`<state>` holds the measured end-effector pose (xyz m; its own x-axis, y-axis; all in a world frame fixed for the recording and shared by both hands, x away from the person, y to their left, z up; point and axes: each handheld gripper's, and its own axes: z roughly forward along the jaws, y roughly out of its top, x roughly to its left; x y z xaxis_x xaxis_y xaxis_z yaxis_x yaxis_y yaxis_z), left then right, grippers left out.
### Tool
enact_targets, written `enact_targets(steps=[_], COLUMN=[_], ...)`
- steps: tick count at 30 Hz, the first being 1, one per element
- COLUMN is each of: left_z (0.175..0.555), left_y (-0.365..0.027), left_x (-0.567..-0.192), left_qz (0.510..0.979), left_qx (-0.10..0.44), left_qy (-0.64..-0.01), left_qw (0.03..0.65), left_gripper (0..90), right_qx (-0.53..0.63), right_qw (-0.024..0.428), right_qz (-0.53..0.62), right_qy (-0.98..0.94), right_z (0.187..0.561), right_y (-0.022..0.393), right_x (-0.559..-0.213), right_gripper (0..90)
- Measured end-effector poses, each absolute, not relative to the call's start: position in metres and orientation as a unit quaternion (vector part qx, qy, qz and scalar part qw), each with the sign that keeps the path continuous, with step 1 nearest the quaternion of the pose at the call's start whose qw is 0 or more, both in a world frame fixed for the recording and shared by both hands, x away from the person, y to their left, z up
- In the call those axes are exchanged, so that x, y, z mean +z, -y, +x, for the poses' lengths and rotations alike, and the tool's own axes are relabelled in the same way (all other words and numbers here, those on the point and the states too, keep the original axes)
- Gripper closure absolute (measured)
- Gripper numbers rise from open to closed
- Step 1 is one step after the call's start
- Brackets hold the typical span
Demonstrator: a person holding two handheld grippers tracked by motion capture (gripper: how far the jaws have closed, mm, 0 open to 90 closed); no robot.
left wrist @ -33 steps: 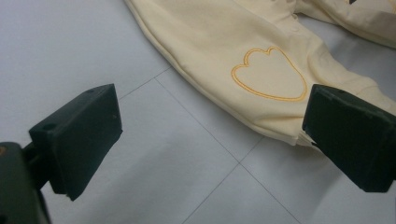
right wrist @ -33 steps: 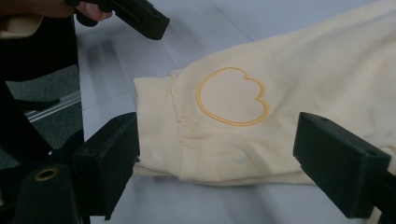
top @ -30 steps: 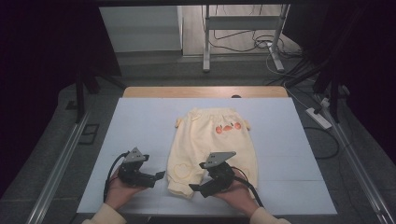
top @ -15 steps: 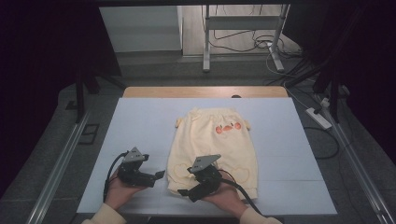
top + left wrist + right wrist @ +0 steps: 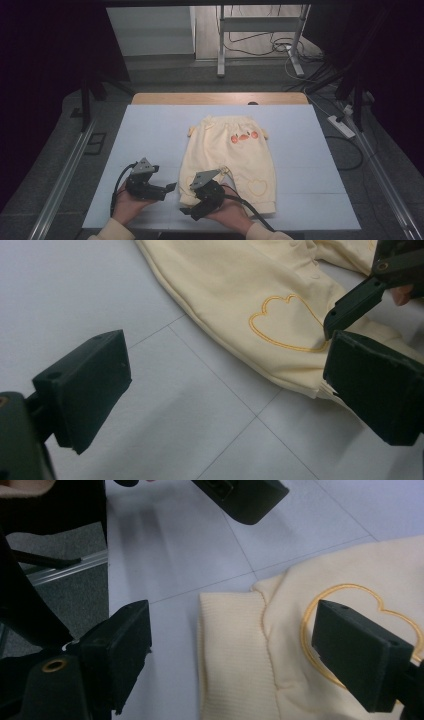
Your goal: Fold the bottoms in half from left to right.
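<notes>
Right gripper jaws wide apart, empty, straddling cuff of yellow trousers; left gripper likewise spread, empty, beside trousers.

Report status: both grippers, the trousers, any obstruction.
Left gripper open, off the cloth. Right gripper open over the cream trousers cuff. Trousers flat on table. Nothing obstructing.

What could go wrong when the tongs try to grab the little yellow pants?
The right tongs are open over the ribbed leg cuff of the yellow pants. If they close too shallow, they might pinch only the top layer, so the leg could open up instead of lifting.

The left tongs are open over the bare mat, beside the other tongs. If both go for that same cuff, they might bump, and pulling from one corner could bunch up the flat pants.
</notes>
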<state>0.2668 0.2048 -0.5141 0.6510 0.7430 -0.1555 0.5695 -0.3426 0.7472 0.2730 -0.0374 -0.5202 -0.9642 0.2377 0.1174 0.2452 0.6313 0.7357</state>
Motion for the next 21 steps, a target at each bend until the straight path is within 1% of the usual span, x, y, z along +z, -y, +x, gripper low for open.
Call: enact_targets(steps=[11,13,15,17,19,20,21], left_z=[0.267,0.267,0.267,0.267,0.267,0.267,0.267], left_y=[-0.205,-0.205,-0.205,-0.205,-0.205,-0.205,-0.205], left_x=[-0.515,-0.515,-0.514,-0.514,-0.514,-0.515,-0.514], left_qz=[0.814,0.813,0.813,0.813,0.814,0.814,0.814], left_qx=[0.106,0.106,0.106,0.106,0.106,0.106,0.106], left_qy=[-0.401,-0.402,-0.401,-0.401,-0.401,-0.400,-0.400], left_qw=[0.407,0.407,0.408,0.409,0.408,0.408,0.407], left_gripper=[4.9,4.9,4.9,4.9,4.9,4.9,4.9], right_qx=[-0.393,-0.389,-0.380,-0.380,-0.379,-0.375,-0.376], right_qw=[0.002,-0.001,-0.005,-0.010,-0.012,-0.017,-0.025], right_qz=[-0.133,-0.131,-0.132,-0.134,-0.136,-0.136,-0.137], right_qy=[0.910,0.912,0.915,0.915,0.915,0.917,0.916], right_z=[0.274,0.274,0.274,0.274,0.275,0.275,0.276], right_y=[0.025,0.023,0.022,0.022,0.023,0.024,0.025], right_x=[-0.528,-0.530,-0.532,-0.533,-0.532,-0.531,-0.531], right_gripper=[16.4,21.2,23.2,27.7,35.6,43.5,49.5])
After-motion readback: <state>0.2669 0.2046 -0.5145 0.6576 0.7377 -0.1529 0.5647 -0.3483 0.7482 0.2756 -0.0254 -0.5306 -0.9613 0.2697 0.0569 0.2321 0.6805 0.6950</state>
